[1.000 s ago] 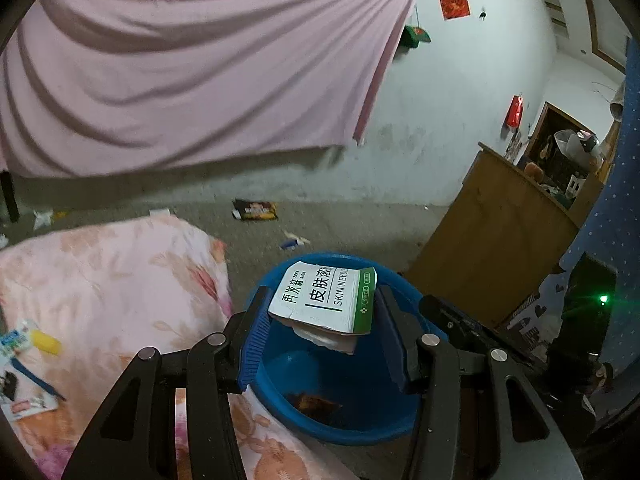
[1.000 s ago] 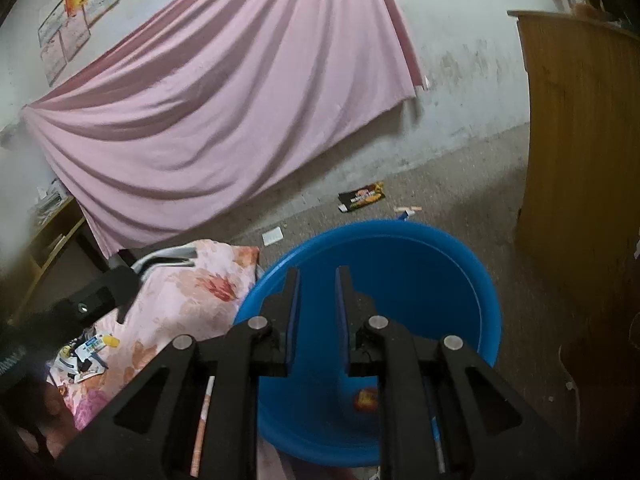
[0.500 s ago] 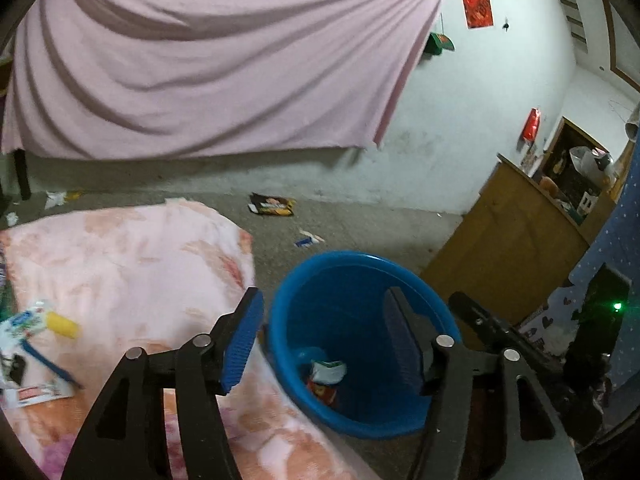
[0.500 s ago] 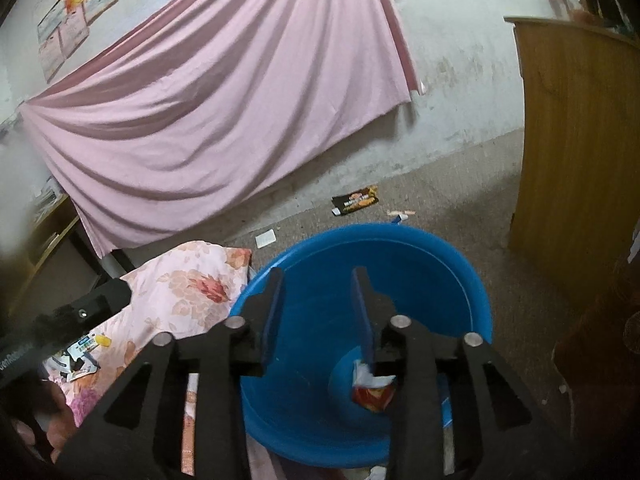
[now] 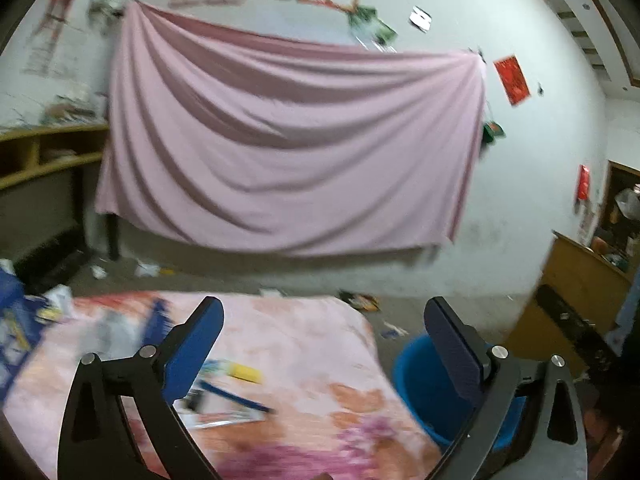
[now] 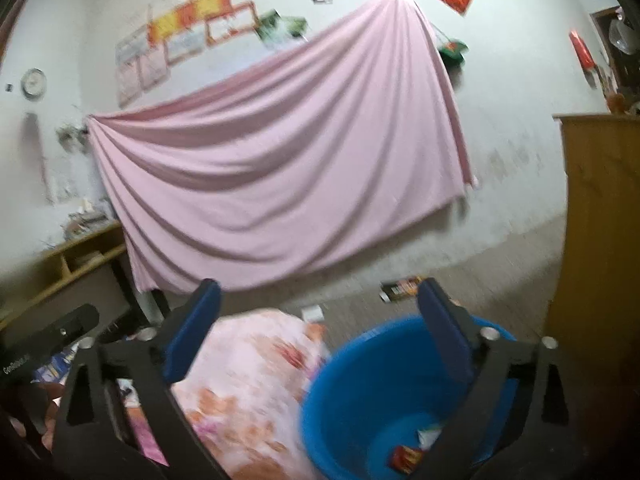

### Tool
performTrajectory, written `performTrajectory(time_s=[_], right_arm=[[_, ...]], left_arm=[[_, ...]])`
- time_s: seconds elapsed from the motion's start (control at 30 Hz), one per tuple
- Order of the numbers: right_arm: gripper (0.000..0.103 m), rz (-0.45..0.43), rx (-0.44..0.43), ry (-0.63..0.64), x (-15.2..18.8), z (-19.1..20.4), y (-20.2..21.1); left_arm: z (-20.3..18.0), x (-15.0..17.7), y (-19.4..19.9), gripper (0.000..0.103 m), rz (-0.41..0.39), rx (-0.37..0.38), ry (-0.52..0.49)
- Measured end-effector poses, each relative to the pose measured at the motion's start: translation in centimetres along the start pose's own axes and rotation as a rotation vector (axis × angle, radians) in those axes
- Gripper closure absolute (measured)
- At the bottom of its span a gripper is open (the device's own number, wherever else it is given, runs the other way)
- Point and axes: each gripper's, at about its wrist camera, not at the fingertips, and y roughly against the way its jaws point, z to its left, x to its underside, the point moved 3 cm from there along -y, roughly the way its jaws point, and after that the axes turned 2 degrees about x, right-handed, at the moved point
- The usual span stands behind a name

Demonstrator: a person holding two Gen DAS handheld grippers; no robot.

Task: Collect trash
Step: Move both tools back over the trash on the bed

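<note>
Both fingers spread wide, empty | blue bin holds wrappers, seemingly | table litter blurred

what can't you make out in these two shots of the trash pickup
- Litter on the blanket, left wrist view: motion blur; only a yellow piece and a blue stick show.
- Scraps in the blue bucket, right wrist view: blurred, partly behind the right gripper.
- Bucket contents, left wrist view: hidden behind the left gripper.

A floral blanket carries blurred wrappers and a yellow piece.
</note>
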Motion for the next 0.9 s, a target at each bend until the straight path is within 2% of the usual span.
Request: performTrajectory(time_s=[0.17,0.4,0.63,0.9], right_arm=[[0.000,-0.085,-0.075,0.035,-0.2,3.9,0.9],[0.000,-0.141,-0.173,0.070,0.2,9.1,1.6],[0.000,-0.114,-0.260,0.148,1.8,14.0,0.7],[0.000,-0.035,-0.312,0.275,4.3,17.7,-0.6]], left_arm=[[3.3,-0.4,3.6,0.002,-0.077,-0.081,0.013],[7.6,-0.7,8.2,0.002,-0.146,-0.193,-0.006],[11.1,0.5,11.0,0.002,-0.160,-0.272,-0.009],[13.4,3.3,11.8,0.002,-0.142,-0.305,-0.016]])
